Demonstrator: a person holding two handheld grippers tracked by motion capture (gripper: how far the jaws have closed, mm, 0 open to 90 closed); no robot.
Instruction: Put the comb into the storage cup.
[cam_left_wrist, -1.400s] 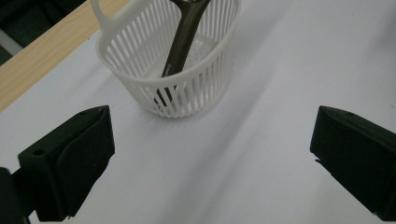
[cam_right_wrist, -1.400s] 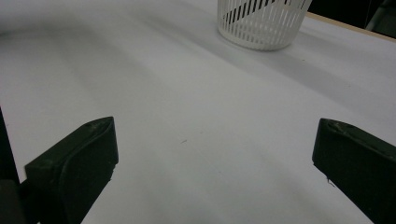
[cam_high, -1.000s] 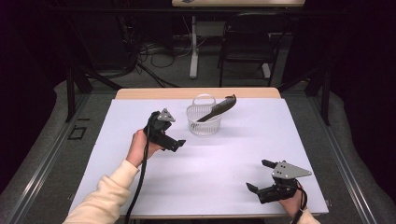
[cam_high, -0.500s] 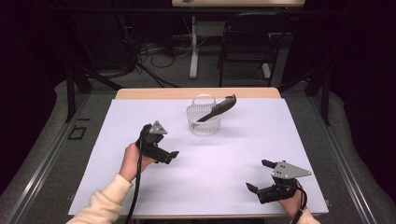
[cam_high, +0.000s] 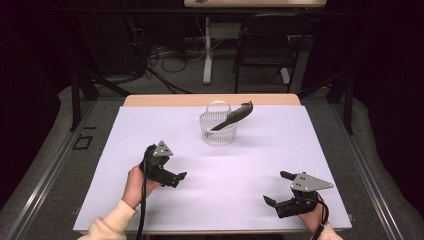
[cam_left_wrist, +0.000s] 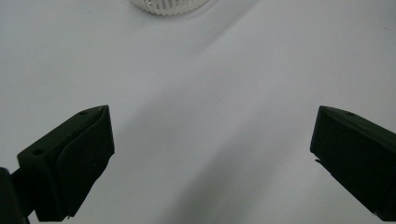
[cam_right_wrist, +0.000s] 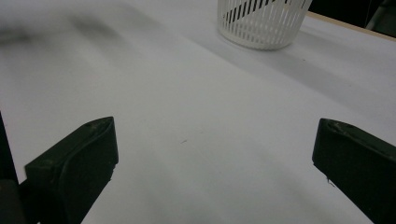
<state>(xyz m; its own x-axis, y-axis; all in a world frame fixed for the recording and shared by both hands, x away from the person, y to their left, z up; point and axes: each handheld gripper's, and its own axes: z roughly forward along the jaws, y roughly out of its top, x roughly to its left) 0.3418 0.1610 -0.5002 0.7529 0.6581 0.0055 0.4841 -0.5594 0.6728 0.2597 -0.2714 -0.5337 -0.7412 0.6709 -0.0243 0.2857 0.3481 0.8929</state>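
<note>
This looks like a lab or recording studio. Black curtains close in the dark room, and a counter (cam_high: 150, 125) under a white sheet sits inside a metal frame (cam_high: 45, 175). At 12 o'clock, loose cables (cam_high: 165, 55) trail across the floor beside an empty chair (cam_high: 265, 45).

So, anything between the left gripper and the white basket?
Nothing: bare white table cover between left gripper and basket, seen in the high view.
</note>
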